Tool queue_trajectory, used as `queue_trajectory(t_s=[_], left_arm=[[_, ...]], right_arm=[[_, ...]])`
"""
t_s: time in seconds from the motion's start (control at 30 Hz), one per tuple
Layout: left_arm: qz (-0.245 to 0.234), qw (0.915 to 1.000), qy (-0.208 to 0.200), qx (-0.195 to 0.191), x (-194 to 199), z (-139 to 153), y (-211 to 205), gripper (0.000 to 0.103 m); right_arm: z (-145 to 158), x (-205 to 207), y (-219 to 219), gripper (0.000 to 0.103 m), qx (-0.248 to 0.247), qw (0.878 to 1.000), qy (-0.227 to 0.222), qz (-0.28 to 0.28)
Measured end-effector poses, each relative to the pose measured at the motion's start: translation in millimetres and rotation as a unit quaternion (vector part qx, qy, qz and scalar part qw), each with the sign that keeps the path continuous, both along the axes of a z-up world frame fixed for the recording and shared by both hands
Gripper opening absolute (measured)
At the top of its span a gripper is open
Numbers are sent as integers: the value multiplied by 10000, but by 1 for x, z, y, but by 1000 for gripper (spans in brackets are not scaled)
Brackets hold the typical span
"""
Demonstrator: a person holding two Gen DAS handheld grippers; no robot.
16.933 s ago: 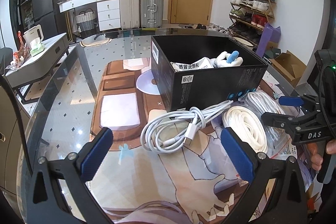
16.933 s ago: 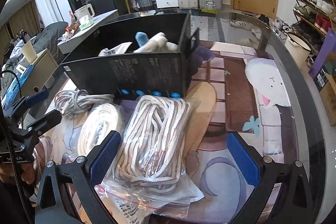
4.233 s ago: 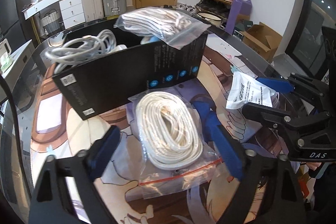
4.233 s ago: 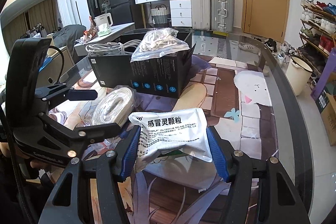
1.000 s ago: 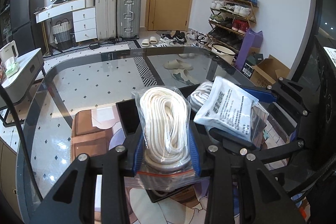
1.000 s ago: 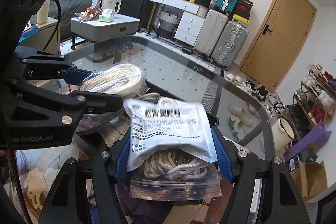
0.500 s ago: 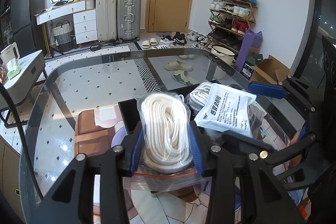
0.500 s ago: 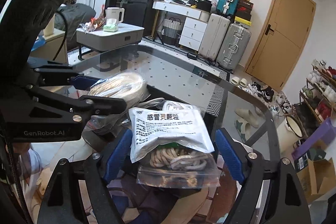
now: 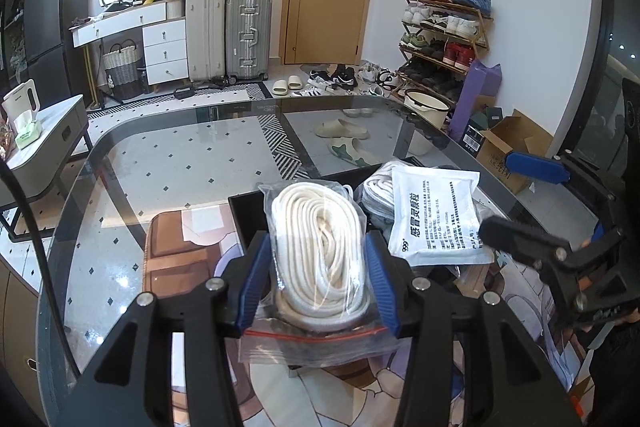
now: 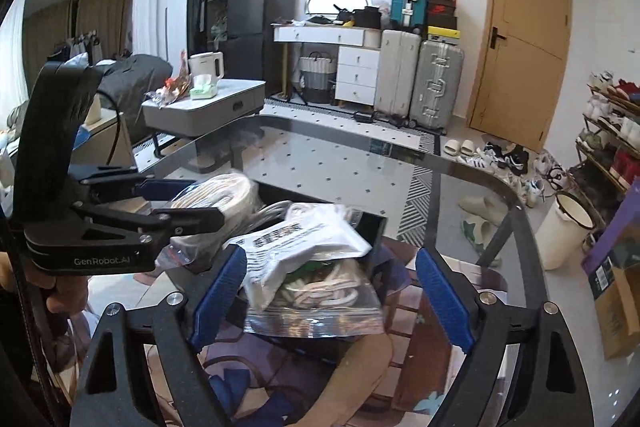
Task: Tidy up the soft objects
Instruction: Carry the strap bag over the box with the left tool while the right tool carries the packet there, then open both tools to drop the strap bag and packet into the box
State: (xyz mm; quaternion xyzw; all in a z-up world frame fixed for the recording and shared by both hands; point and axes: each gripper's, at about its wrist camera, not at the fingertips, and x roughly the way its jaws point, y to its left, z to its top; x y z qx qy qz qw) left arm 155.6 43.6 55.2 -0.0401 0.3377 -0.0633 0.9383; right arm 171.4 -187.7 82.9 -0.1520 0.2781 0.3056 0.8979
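Rope coil [image 9: 320,247] between left gripper [image 9: 318,281] fingers: white twisted cord, matt, inside clear glossy plastic zip bag with red seal strip. Finger pads [image 9: 252,279]: blue, ribbed, rubber-like; gripper frame matt black plastic, shiny metal screws. Sachet [image 9: 434,215] right of these fingers: white smooth plastic film, slight sheen, printed. Box [image 10: 370,223] ahead of right gripper [image 10: 328,297] fingers: black matt cardboard. Table [image 9: 180,155] beyond: glossy glass.
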Motion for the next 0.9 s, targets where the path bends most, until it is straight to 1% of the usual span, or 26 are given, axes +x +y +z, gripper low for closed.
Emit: queue_trajectory(t_s=[0.07,0.13,0.2,0.27,0.37,0.53,0.6,0.67,0.73,0.83,0.9], left_arm=[[7,10000,17,22,0,-1,0,48],[19,10000,17,18,0,-1,1,49],[27,10000,14,5,0,-1,1,52],[40,10000,6,7,-2,-3,1,56],[40,10000,16,26,-4,-3,0,57],[69,10000,-1,49,-10,-2,2,60],[111,9999,-42,66,-14,0,2,75],[172,9997,-187,38,-22,3,4,83],[187,9995,-246,4,-28,5,6,86],[244,9992,-330,39,-39,5,7,91],[305,9987,-392,92,-46,4,7,96]], right_arm=[[-2,3,-1,89,-129,9997,-67,-193],[-3,6,-3,89,-135,9994,-83,-316],[-5,10,-1,89,-185,9988,-39,-441],[-11,10,3,89,-285,9987,22,-420],[-15,7,12,89,-381,9988,-36,-320],[-13,3,19,89,-369,9991,-76,-219],[-11,0,17,89,-305,9993,-99,-212],[-10,-3,14,89,-214,9996,-75,-194],[-9,-7,11,97,-98,9998,-75,-153],[-8,-15,9,100,-44,9999,-118,-116],[-8,-22,11,101,-49,9998,-153,-117]])
